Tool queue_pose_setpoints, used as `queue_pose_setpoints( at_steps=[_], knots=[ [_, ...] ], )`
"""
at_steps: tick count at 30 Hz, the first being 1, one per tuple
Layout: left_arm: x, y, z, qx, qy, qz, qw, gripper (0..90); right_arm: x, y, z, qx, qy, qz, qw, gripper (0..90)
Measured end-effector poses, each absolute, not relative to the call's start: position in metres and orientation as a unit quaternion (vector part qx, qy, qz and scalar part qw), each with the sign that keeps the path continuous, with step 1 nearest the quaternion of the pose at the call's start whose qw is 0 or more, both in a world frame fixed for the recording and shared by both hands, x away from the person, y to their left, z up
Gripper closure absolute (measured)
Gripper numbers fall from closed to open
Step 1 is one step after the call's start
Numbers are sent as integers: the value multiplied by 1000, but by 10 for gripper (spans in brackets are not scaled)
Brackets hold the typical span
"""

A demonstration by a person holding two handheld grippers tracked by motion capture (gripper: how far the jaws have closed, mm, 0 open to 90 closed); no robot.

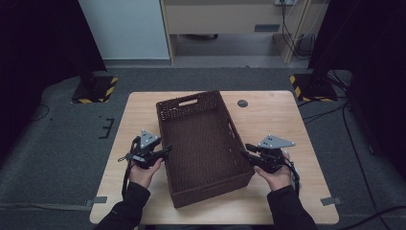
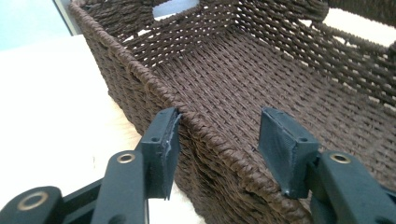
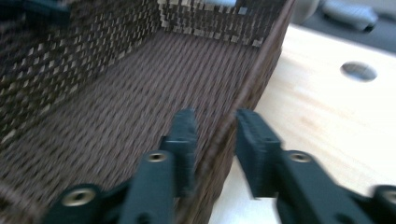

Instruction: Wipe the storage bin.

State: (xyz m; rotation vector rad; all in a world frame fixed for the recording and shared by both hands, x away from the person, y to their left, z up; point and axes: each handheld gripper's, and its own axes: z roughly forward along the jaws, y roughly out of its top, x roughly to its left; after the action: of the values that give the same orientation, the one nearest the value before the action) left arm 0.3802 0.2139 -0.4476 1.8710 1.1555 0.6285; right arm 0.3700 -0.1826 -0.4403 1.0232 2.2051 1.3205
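The brown basket [image 1: 203, 143] sits in the middle of the desk [image 1: 277, 120]. The left gripper [image 2: 218, 140] has wide jaws over one long wall. The right gripper [image 3: 215, 140] has narrow jaws astride the other wall.

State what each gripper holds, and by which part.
Neither has closed yet: left gripper and right gripper each straddle a long side wall of the woven basket, jaws open.
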Motion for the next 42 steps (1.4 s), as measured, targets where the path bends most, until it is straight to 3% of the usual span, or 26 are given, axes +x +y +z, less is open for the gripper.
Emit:
queue_pose_setpoints(
  at_steps=[5, 12, 18, 27, 31, 42],
  knots=[
    [389, 220, -452, 731, 469, 237, 435, 497, 380, -172, -446, 365, 786, 458, 198, 614],
    [383, 218, -449, 737, 464, 245, 425, 490, 376, -170, -449, 369, 785, 461, 187, 683],
    [378, 212, -453, 754, 458, 254, 396, 460, 364, -168, -447, 357, 793, 461, 176, 655],
    [389, 215, -455, 754, 463, 238, 400, 528, 378, -162, -449, 369, 779, 461, 211, 574],
    [390, 216, -456, 756, 457, 238, 403, 521, 378, -161, -451, 371, 777, 469, 195, 637],
    [390, 222, -455, 764, 448, 229, 403, 535, 362, -157, -447, 362, 787, 461, 192, 629]
  ],
)
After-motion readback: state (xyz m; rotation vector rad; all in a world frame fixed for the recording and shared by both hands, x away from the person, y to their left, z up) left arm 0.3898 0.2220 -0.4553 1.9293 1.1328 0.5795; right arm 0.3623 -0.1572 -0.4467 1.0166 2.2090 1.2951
